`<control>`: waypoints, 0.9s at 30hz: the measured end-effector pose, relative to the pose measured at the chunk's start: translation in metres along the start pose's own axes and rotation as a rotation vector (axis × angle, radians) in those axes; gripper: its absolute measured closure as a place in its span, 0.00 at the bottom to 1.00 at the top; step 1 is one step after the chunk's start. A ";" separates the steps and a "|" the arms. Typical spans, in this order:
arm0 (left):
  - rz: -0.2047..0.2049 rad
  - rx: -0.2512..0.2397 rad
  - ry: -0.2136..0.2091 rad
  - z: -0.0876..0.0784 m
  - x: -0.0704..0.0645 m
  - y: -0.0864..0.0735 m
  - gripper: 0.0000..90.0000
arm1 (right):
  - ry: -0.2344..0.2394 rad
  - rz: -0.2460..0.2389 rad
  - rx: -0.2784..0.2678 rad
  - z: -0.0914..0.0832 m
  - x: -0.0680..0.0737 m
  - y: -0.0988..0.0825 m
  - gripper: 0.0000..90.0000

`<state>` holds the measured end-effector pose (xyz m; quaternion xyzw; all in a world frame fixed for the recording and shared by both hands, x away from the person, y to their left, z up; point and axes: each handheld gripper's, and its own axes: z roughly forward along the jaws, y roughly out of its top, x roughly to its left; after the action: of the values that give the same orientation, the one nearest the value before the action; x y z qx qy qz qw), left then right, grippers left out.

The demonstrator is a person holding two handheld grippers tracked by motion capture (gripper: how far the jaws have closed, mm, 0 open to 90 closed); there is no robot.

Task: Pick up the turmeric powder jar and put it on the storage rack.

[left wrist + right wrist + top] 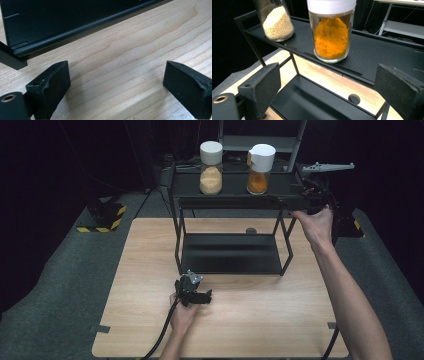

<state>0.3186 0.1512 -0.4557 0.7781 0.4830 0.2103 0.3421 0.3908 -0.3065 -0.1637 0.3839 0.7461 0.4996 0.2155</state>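
At top centre, two jars (211,168) stand on the rack (230,190); both grippers, left (195,295) and right (327,92), gape wide, empty.

The high view looks forward and down over the whole table (150,270) and rack (230,195). The left gripper view skims close over the wood toward the rack's bottom shelf (62,22). The right gripper view faces the orange jar (331,35), near, sharing both jars and rack with the high view.

Dark room, grey carpet floor (60,270)
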 end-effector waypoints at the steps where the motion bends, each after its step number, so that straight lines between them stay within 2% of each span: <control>1: 0.000 0.000 -0.001 0.000 0.000 0.000 0.08 | 0.000 -0.001 0.000 -0.001 -0.001 -0.001 0.07; 27: -0.001 0.000 0.000 0.000 0.000 0.000 0.08 | -0.001 0.036 -0.018 -0.018 -0.012 -0.040 0.08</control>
<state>0.3186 0.1512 -0.4558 0.7779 0.4833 0.2100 0.3424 0.3715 -0.3349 -0.1933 0.3954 0.7344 0.5100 0.2102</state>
